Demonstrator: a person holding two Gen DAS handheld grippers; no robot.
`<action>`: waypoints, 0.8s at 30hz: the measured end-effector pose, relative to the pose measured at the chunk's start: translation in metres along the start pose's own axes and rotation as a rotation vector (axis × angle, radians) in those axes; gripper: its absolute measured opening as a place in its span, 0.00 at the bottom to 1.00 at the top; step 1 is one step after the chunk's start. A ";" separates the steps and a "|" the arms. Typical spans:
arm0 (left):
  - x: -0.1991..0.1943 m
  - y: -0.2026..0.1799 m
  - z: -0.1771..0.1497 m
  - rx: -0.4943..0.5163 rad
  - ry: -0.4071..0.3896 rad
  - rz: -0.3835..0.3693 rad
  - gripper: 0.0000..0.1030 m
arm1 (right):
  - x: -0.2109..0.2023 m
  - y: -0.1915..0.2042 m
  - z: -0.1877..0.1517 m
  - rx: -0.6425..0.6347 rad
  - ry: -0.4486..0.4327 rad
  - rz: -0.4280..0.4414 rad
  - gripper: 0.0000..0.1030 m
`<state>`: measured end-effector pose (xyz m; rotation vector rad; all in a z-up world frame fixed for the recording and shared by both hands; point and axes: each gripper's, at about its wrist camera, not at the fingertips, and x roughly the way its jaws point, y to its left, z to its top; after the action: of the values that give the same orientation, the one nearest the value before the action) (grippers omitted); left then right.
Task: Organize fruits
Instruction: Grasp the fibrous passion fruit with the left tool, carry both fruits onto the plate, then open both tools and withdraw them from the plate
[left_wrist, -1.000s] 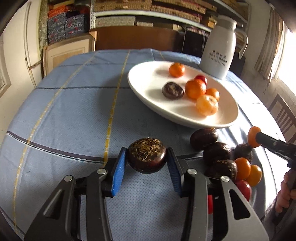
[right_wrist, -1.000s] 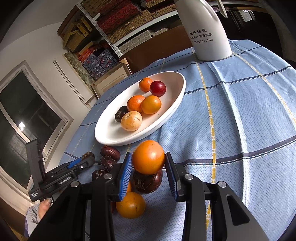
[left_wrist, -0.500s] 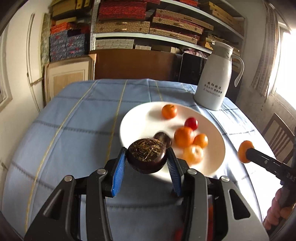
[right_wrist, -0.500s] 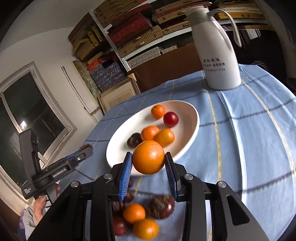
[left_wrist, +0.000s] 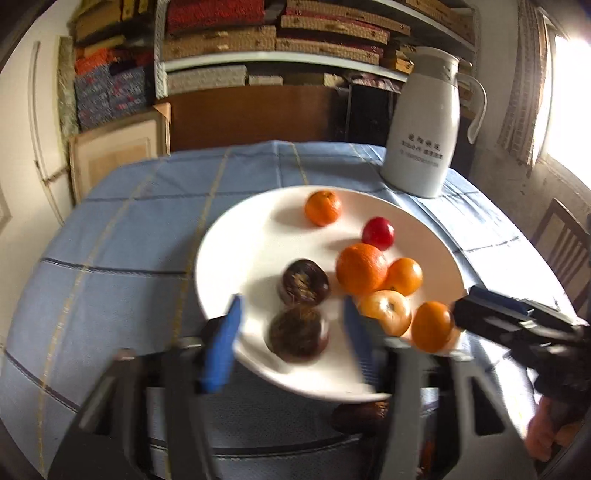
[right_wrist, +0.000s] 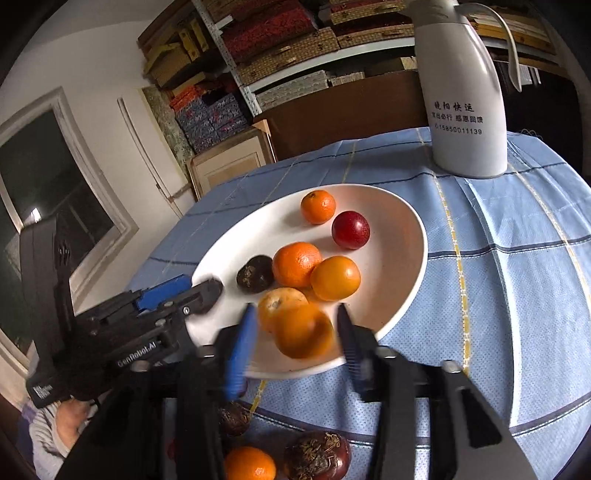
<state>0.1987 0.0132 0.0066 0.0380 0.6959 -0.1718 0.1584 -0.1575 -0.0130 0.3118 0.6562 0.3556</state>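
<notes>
A white oval plate on the blue tablecloth holds several oranges, a red fruit and a dark brown fruit. My left gripper is open over the plate's near rim, with a second dark brown fruit loose between its blurred jaws. My right gripper is open too, with an orange loose between its jaws over the plate's near edge. That orange also shows in the left wrist view.
A white thermos jug stands behind the plate. More dark fruits and an orange lie on the cloth in front of the plate. Shelves with boxes fill the back wall. A wooden chair stands at right.
Both grippers moved forward over the plate and opened. The dark fruit has left the left jaws and the orange has left the right jaws.
</notes>
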 end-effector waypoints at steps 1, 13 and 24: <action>-0.003 0.002 -0.001 -0.005 -0.012 0.008 0.70 | -0.005 0.000 0.001 -0.006 -0.027 -0.002 0.59; -0.027 0.031 -0.022 -0.118 -0.024 0.016 0.86 | -0.029 -0.036 -0.005 0.132 -0.090 -0.019 0.61; -0.049 0.031 -0.050 -0.141 -0.008 0.021 0.95 | -0.037 -0.023 -0.039 0.094 -0.004 -0.002 0.67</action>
<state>0.1351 0.0559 -0.0012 -0.0903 0.6977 -0.1024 0.1112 -0.1866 -0.0317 0.4012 0.6704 0.3231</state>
